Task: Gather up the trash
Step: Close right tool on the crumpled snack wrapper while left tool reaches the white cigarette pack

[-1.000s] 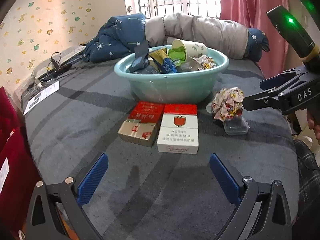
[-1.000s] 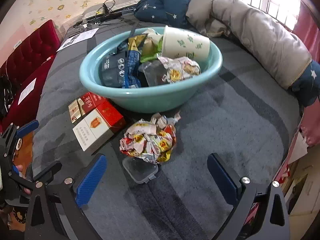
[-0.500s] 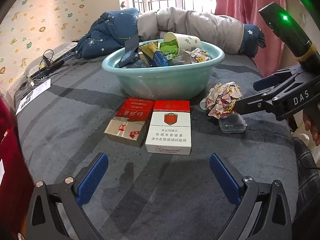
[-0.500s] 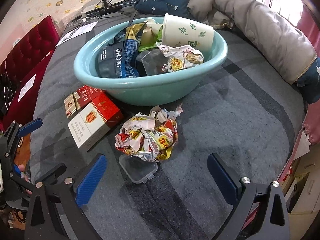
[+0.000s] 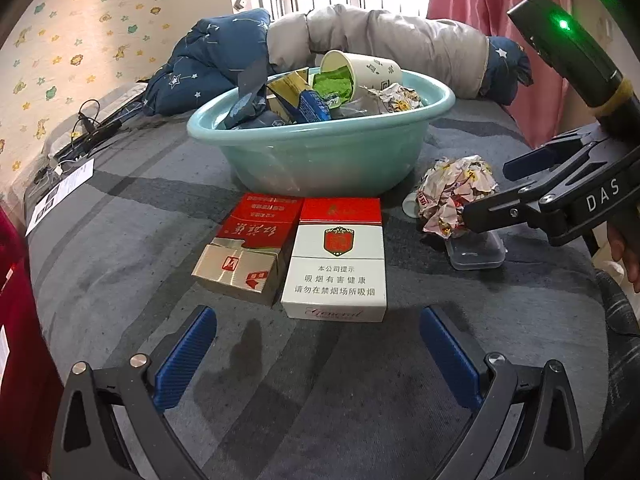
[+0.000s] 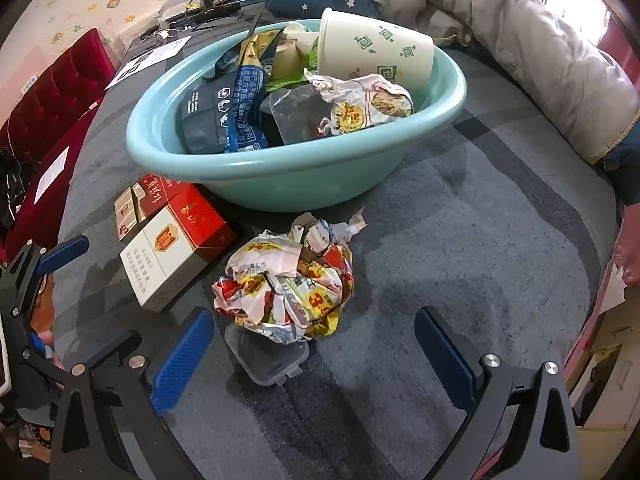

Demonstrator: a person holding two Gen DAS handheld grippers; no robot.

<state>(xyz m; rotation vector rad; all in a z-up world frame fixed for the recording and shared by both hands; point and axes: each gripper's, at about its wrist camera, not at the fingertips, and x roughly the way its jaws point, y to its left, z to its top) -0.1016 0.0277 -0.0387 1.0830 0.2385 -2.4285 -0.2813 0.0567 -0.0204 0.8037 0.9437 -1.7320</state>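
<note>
A teal basin [image 5: 320, 152] [image 6: 288, 176] on the grey bed holds a paper cup [image 6: 372, 54], wrappers and a dark pouch. In front of it lie two cigarette packs: a white-and-red one [image 5: 336, 258] [image 6: 168, 252] and a red-and-gold one [image 5: 248, 248] [image 6: 136, 200]. A crumpled foil wrapper [image 5: 456, 196] [image 6: 288, 280] rests on a small clear plastic lid [image 5: 476, 250] [image 6: 268, 360]. My left gripper [image 5: 318, 356] is open just short of the packs. My right gripper [image 6: 314, 352] is open, its fingers either side of the lid, below the wrapper; it also shows in the left wrist view as the right gripper [image 5: 504, 188].
A rolled quilt [image 5: 360, 48] lies behind the basin. Cables [image 5: 88, 128] and a paper sheet [image 5: 60, 196] sit at the far left. A red upholstered seat [image 6: 52, 96] borders the bed's left side. A pink curtain [image 5: 480, 0] hangs at the right.
Both grippers have moved forward and lower: the cigarette packs loom larger for the left, and the crumpled wrapper and lid sit closer between the right fingers. Nothing was grasped.
</note>
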